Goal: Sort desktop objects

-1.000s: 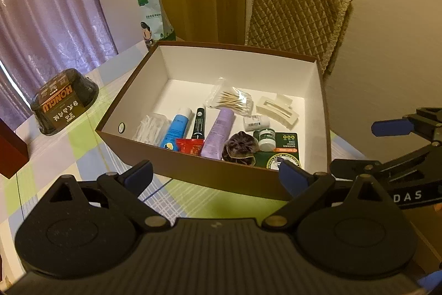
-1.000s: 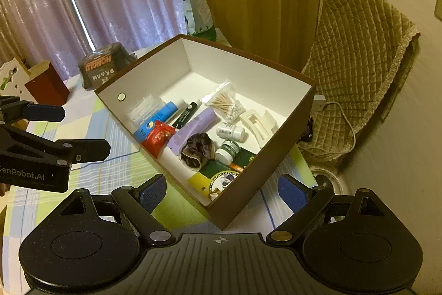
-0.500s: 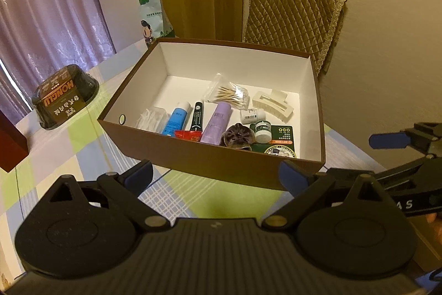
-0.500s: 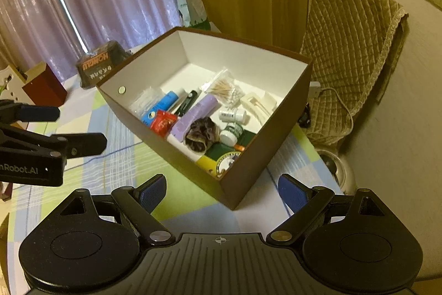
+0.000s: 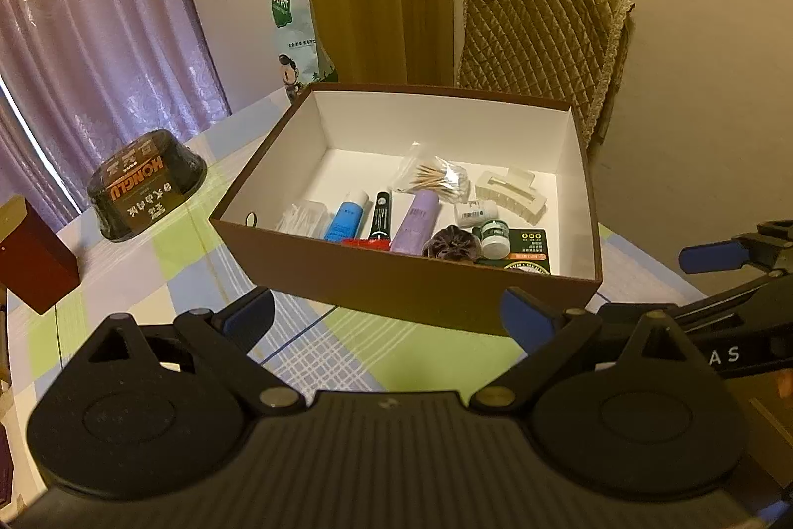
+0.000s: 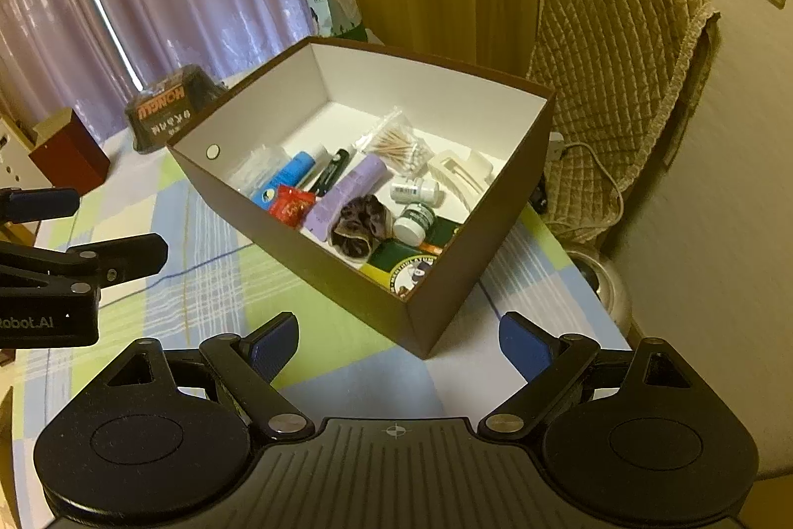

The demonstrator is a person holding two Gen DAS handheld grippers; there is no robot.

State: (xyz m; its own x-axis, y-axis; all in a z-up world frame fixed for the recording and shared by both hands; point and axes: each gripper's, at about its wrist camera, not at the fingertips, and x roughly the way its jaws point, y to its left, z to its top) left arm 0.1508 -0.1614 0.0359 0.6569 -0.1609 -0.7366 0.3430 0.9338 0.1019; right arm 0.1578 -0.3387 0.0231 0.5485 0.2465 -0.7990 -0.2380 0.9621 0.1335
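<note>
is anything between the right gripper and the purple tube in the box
Yes. The brown box's near wall rises between the open right gripper and the purple tube, so it must go in from above. The dark scrunchie and red packet crowd the tube's near end.

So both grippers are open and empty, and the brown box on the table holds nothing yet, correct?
Not quite. Both the left gripper and right gripper are open and empty, but the brown box already holds things, among them a purple tube and a bag of cotton swabs, as the right wrist view shows.
</note>
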